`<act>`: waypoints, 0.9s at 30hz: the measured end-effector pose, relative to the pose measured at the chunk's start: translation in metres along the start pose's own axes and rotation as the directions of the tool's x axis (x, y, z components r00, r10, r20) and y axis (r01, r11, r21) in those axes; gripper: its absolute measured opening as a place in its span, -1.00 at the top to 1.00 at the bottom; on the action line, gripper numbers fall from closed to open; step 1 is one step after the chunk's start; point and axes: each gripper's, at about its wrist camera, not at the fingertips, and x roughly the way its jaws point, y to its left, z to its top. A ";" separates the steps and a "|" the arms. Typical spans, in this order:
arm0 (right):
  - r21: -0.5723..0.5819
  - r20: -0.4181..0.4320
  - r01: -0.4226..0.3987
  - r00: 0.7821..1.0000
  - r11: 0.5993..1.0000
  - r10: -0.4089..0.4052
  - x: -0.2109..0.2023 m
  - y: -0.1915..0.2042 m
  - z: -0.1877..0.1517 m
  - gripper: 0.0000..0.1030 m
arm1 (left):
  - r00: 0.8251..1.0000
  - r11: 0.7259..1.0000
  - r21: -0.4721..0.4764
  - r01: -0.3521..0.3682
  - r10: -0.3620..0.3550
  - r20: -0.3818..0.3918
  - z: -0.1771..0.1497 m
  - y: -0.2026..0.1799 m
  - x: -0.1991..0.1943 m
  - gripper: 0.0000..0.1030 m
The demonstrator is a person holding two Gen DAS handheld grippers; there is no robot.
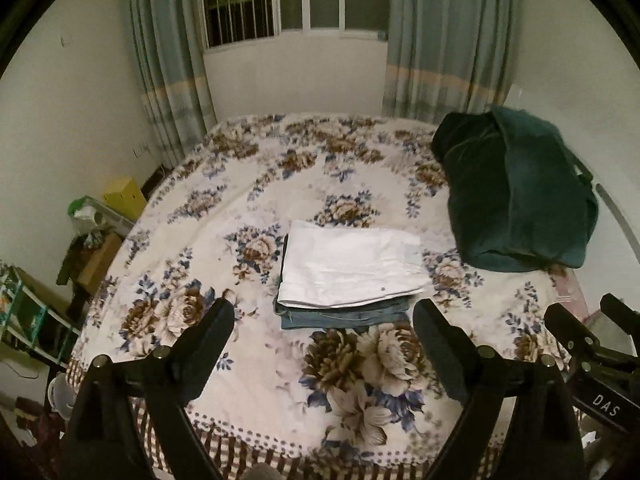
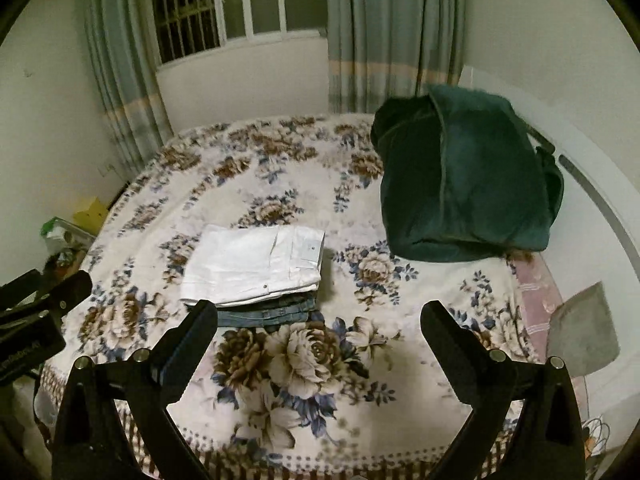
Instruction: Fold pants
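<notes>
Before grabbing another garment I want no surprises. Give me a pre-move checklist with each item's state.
1. Left tongs free of cloth: ok, open with nothing between them.
2. Right tongs free of cloth: ok, open and unloaded.
3. White pants folded flat: ok, a neat rectangle.
4. White pants squared on the folded jeans: ok, jeans edge shows at the near side.
5. Stack clear of the dark green bag: ok, apart.
6. Unfolded pants left on the floral bedspread: cannot tell, none in view.
</notes>
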 end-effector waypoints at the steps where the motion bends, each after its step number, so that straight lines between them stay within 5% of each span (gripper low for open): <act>1: 0.003 0.011 -0.012 1.000 1.000 0.012 -0.021 -0.005 -0.004 -1.00 | 1.000 1.000 0.001 -0.003 0.002 0.015 -0.003 -0.003 -0.014 -0.77; 14: -0.042 0.148 -0.061 0.987 0.997 0.067 -0.201 -0.023 -0.042 -1.00 | 0.992 0.999 -0.044 -0.004 0.009 0.124 -0.040 -0.004 -0.152 -0.77; 24: -0.054 0.218 -0.052 0.974 0.997 0.062 -0.274 -0.007 -0.045 -1.00 | 0.984 0.999 -0.032 -0.005 0.011 0.175 -0.052 0.007 -0.201 -0.78; 27: -0.056 0.225 -0.033 0.973 0.998 0.045 -0.280 -0.001 -0.047 -1.00 | 0.984 0.999 -0.039 -0.002 0.009 0.176 -0.056 0.013 -0.203 -1.00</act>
